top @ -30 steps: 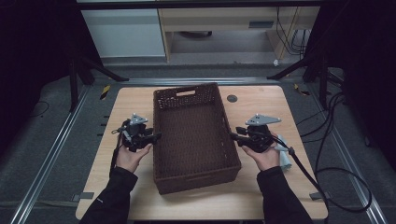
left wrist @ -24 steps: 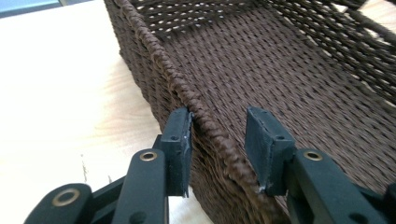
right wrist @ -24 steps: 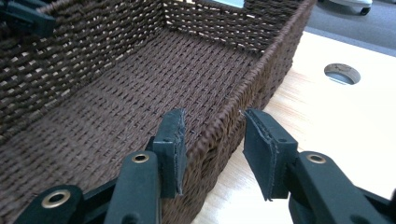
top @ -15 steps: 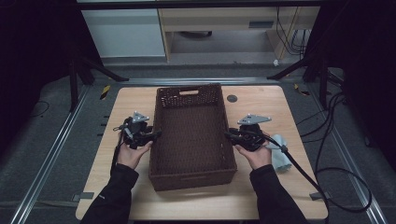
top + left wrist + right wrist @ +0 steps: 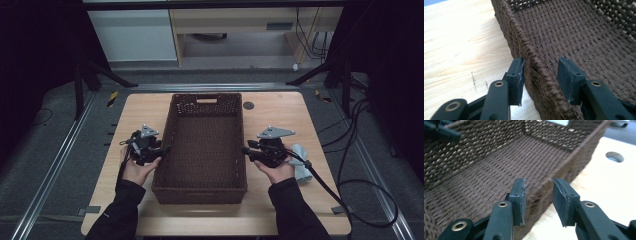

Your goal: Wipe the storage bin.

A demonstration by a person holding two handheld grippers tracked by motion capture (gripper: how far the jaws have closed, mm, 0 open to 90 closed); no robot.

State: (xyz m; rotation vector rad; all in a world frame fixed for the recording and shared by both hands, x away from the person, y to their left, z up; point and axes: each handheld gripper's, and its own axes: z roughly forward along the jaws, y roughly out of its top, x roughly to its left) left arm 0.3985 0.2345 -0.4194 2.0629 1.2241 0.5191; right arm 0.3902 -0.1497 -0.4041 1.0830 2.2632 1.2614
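Note:
A dark brown woven basket (image 5: 205, 150) lies lengthwise in the middle of the table, with nothing in it. My left gripper (image 5: 165, 148) is at its left long rim and my right gripper (image 5: 246, 149) at its right long rim. In the left gripper view the basket's rim (image 5: 536, 65) runs between the jaws of the left gripper (image 5: 541, 71). These jaws have just been closing; one pad is against the outer wall and the inner pad stands off. In the right gripper view the right gripper (image 5: 539, 195) straddles the basket's wall (image 5: 486, 170). Its jaws have just been opening, with gaps on both sides.
The light wooden table (image 5: 280, 115) has a round dark hole (image 5: 248, 105) beside the basket's far right corner. A pale grey object (image 5: 301, 162) lies just right of my right hand. Cables trail off the table's right side to the floor.
The basket's near end has shifted a little to the left, so it now lies square to the table. Both hands have stayed at its long sides.

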